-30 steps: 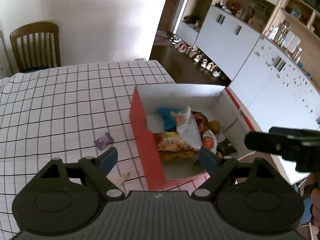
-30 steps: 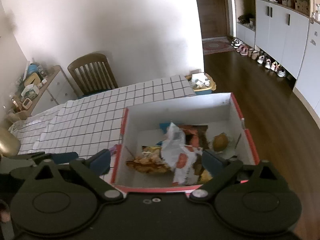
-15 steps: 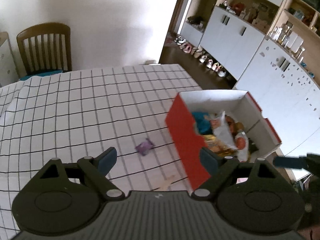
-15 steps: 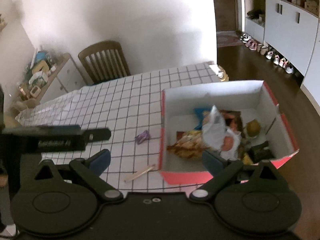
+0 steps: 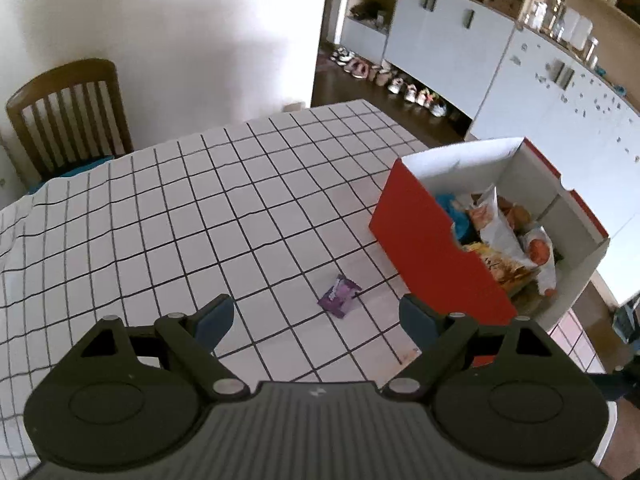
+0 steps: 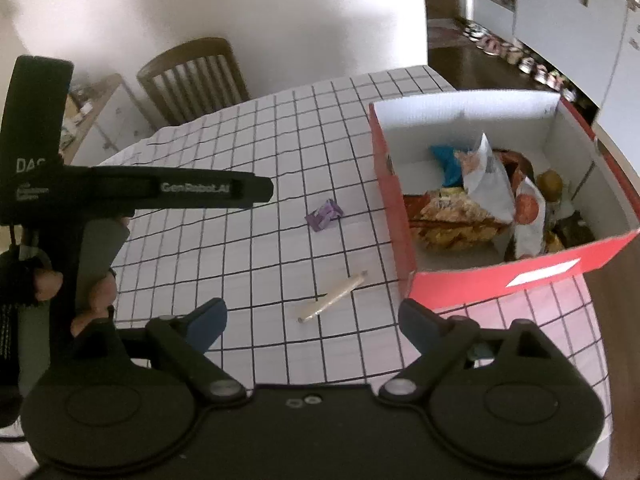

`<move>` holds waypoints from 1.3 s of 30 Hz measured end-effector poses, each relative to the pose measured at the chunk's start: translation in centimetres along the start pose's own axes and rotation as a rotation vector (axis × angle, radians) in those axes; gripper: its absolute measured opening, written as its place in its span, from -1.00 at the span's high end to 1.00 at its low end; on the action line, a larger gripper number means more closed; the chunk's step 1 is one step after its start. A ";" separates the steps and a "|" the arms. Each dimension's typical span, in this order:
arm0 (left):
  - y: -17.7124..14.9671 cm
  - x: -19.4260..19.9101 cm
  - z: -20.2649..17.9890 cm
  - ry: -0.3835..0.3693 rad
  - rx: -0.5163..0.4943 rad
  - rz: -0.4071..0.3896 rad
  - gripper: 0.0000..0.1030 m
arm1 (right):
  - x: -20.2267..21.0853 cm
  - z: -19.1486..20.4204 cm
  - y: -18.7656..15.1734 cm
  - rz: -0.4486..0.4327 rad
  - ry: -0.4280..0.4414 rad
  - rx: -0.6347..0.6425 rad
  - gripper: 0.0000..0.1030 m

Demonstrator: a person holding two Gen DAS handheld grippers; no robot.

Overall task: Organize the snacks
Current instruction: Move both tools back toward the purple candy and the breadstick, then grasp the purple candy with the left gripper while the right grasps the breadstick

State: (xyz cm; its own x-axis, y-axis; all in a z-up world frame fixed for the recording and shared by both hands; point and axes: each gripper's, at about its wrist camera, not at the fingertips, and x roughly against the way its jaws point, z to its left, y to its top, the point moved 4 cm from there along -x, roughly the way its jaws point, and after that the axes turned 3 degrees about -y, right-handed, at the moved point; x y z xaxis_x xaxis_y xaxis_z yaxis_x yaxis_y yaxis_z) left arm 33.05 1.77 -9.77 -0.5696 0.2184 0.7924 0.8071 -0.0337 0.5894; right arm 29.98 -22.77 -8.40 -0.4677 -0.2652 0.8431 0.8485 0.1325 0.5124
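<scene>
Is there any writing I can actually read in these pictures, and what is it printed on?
"GenRobot.AI": on the black bar of the left gripper, seen in the right wrist view.
"DAS": on its upright black part; cut off, and the small lines under it are too blurred to read.
Snack bags in the red box: print too small and blurred to read.
</scene>
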 end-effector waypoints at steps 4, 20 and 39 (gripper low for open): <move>0.3 -1.4 0.6 -0.010 -0.024 0.020 -0.75 | -2.0 0.5 -0.4 0.025 -0.021 -0.041 -0.72; 0.5 -9.8 0.5 -0.065 -0.138 0.144 -0.75 | -9.3 -0.4 -2.5 0.051 -0.189 -0.363 -0.36; -0.4 -13.4 -0.5 -0.056 -0.226 0.125 -0.40 | -12.8 0.6 -1.8 0.094 -0.226 -0.437 0.56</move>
State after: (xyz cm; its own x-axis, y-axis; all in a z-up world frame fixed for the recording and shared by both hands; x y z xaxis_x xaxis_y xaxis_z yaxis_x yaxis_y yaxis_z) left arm 40.33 -1.65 -20.56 -0.4532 0.2522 0.8550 0.8118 -0.2793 0.5127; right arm 34.32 -19.08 -20.00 -0.3857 -0.0514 0.9212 0.8912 -0.2791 0.3576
